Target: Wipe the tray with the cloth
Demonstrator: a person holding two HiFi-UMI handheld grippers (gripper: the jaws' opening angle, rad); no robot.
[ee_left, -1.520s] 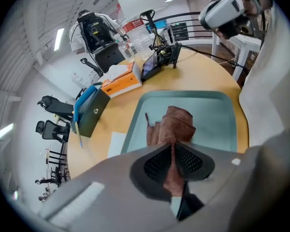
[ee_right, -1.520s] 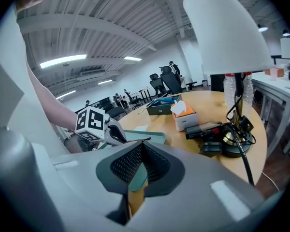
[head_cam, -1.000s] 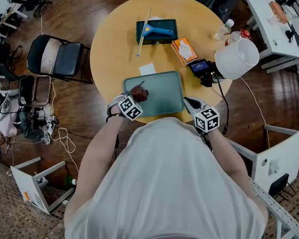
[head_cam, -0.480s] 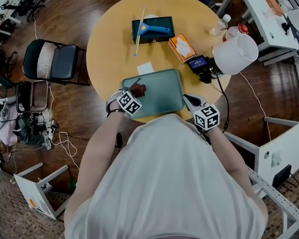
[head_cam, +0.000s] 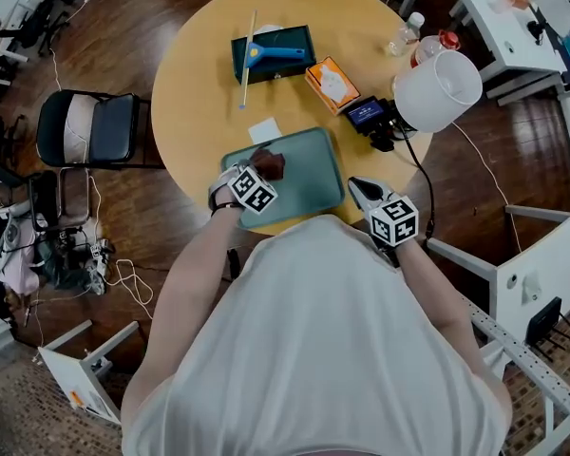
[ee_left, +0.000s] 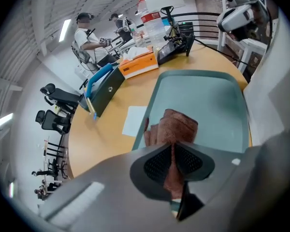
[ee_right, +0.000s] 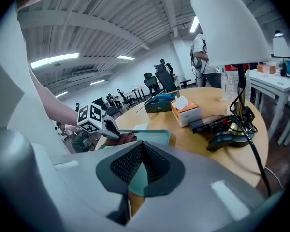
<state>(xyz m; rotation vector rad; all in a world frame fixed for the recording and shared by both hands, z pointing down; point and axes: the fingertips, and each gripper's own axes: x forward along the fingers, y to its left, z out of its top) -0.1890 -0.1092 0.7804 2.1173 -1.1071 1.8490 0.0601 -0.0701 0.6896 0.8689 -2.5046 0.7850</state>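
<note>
Brown cloth [head_cam: 272,164] bunched on the green tray [head_cam: 309,177] near its 10 o'clock corner — pinched by the left gripper [head_cam: 264,171], jaws clamped tight on it. Tray sits at the round table's [head_cam: 199,74] 6 o'clock edge, with a white paper slip [head_cam: 263,130] just off it at 11 o'clock. Right gripper [head_cam: 364,195] at the tray's 4 o'clock side — jaws together, nothing between.

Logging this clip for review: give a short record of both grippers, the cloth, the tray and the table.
left gripper: shut on the cloth
right gripper: shut, empty, beside the near right corner of the tray
cloth: brown, on the tray by its left rim
tray: green, at the near edge of the round table
also on table: tissue box, lamp
</note>
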